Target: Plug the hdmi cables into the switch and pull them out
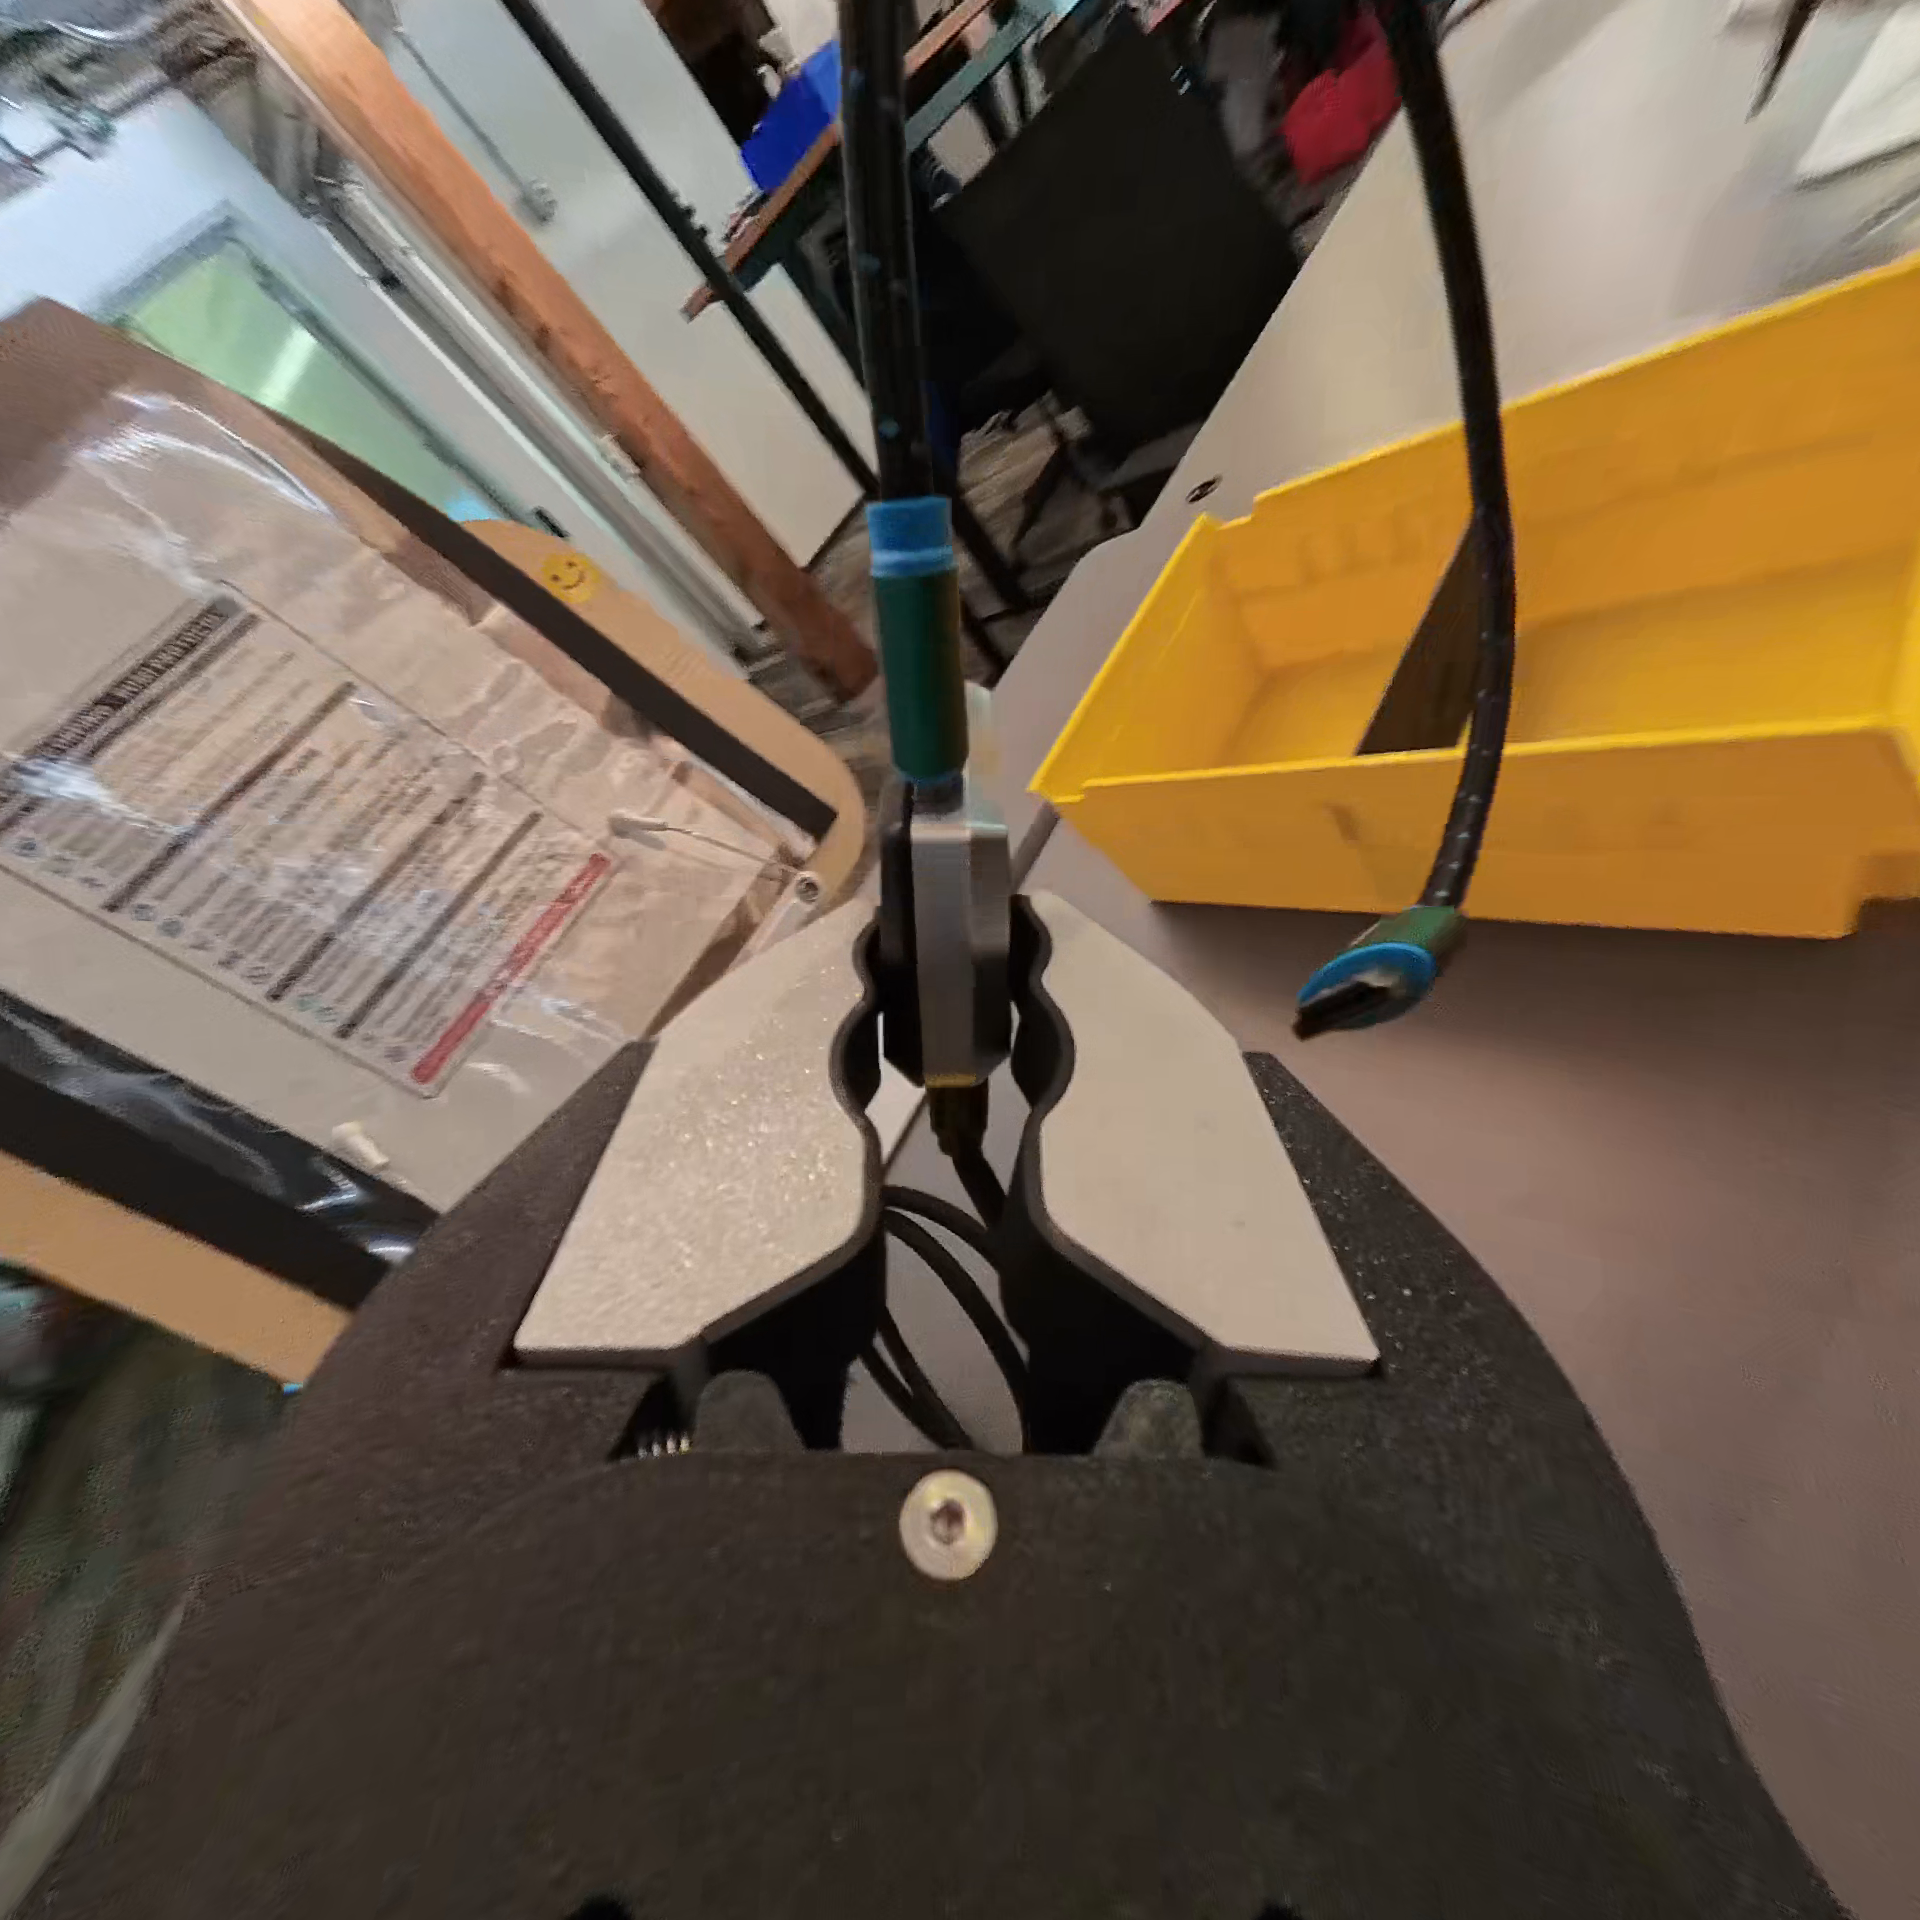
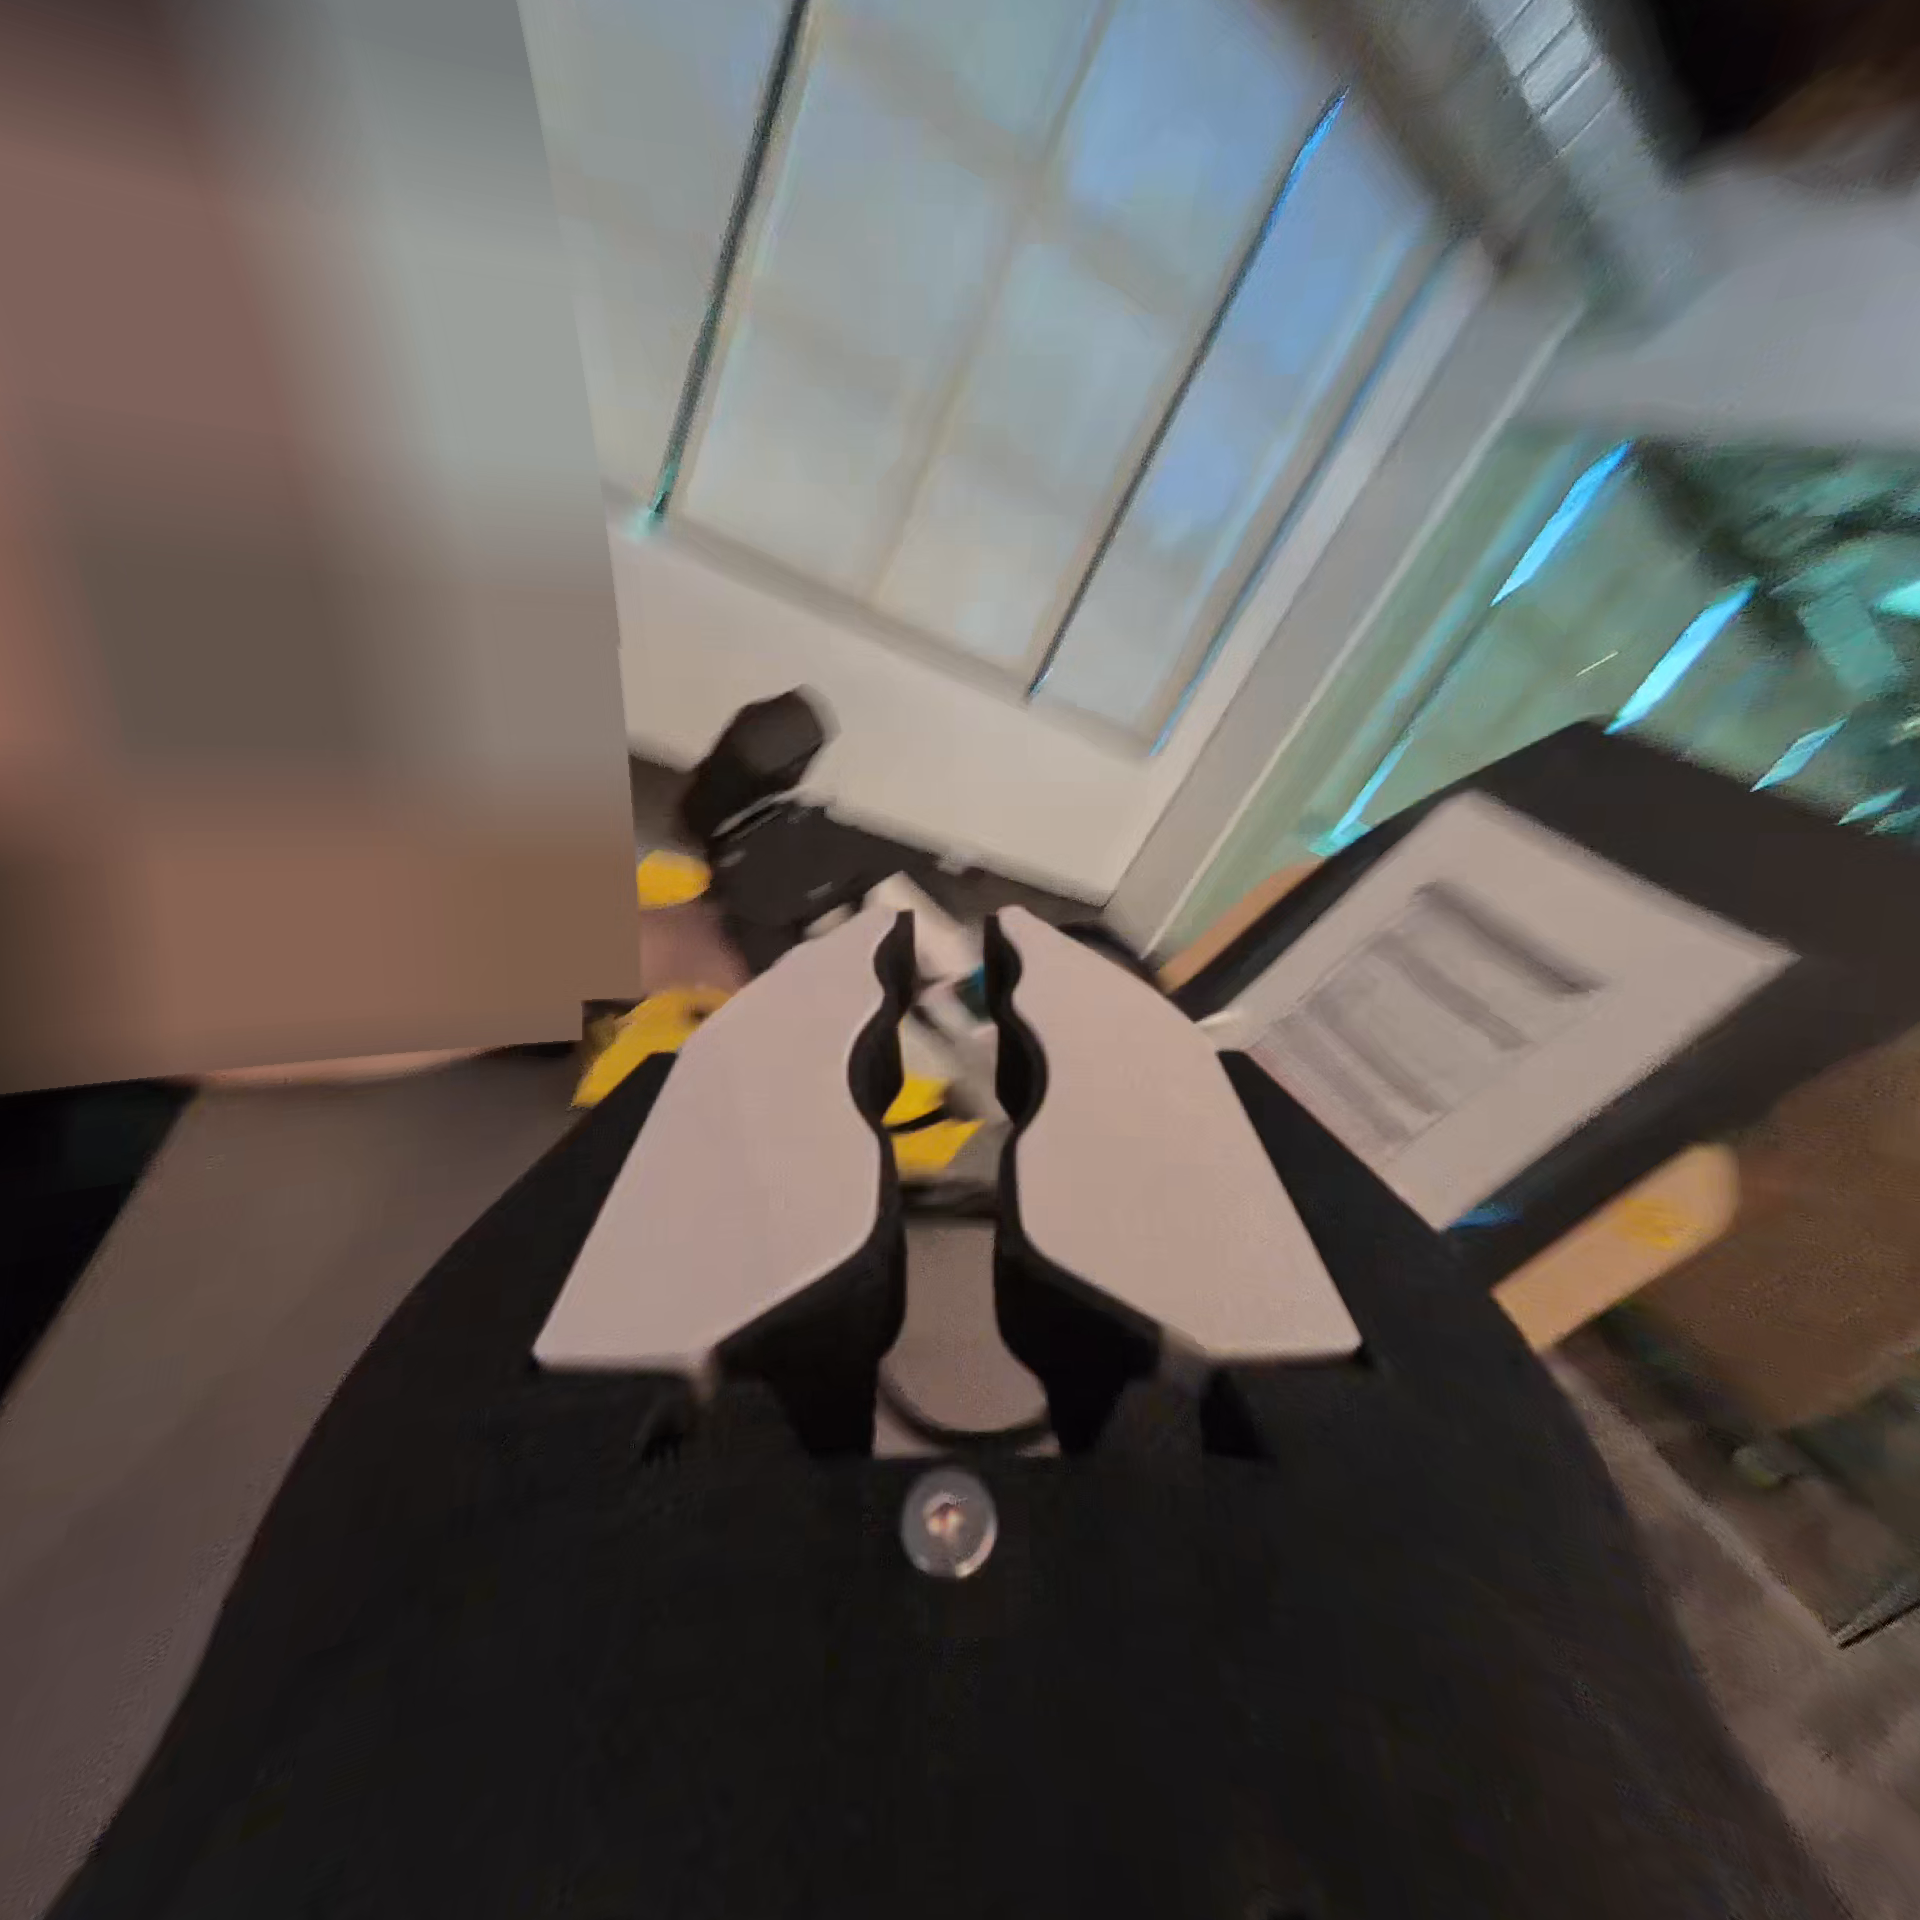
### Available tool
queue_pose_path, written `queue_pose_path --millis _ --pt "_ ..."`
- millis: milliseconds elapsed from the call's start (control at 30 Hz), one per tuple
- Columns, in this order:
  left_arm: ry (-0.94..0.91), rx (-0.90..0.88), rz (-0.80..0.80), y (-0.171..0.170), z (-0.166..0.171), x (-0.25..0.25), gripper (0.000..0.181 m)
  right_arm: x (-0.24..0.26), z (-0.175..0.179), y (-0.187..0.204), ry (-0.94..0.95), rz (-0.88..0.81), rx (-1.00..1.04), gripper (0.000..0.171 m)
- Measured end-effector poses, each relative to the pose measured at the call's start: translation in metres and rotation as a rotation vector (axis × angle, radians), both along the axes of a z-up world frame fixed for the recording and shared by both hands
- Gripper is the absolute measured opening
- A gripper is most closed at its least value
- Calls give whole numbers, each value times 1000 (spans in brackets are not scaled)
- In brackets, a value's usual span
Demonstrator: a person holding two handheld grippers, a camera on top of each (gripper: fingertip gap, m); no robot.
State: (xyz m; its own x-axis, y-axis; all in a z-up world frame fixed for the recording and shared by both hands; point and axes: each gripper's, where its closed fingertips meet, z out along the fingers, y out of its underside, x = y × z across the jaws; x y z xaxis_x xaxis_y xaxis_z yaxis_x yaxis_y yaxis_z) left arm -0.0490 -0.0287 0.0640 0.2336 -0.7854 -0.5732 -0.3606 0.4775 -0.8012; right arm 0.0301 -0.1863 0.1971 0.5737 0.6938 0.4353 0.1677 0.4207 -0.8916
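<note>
Left hand-held gripper (image 1: 943, 997) pinches small grey metal hdmi switch (image 1: 961, 961), lifted above grey tabletop (image 1: 1507, 1247). One black braided hdmi cable (image 1: 899, 416) sits plugged in it; second cable's loose blue-green plug (image 1: 1377, 971) dangles beside yellow plastic bin (image 1: 1351, 831). Right hand-held gripper (image 2: 948, 951) slightly spread, empty, view blurred.

Switch (image 1: 951, 956): small grey box, held on edge off the table; one braided black HDMI cable (image 1: 914, 665), green-blue plug, seated in its top; second cable (image 1: 1475, 520) hangs free, plug (image 1: 1377, 971) unplugged.
</note>
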Motion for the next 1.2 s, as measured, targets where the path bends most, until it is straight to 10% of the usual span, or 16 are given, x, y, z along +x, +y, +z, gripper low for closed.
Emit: queue_pose_path --millis 33,200,433,800,933,1200 --pt "-7 -39 -33 -4 2 -1 21 23 10 5 71 -39 69 12" --pt "-39 -109 -142 -25 13 -1 21 100 -17 79 297 -163 19 12" --pt "-5 -98 -203 -46 14 4 21 12 -120 133 59 89 -236 30" --pt "-35 -334 -442 -79 13 9 21 -67 -118 98 -9 287 -213 49" --pt "-47 -428 -428 -73 9 14 21 -69 -143 99 -146 312 -358 21" --pt "-162 -446 -246 -33 36 -21 67 -24 -113 133 82 119 -355 21"
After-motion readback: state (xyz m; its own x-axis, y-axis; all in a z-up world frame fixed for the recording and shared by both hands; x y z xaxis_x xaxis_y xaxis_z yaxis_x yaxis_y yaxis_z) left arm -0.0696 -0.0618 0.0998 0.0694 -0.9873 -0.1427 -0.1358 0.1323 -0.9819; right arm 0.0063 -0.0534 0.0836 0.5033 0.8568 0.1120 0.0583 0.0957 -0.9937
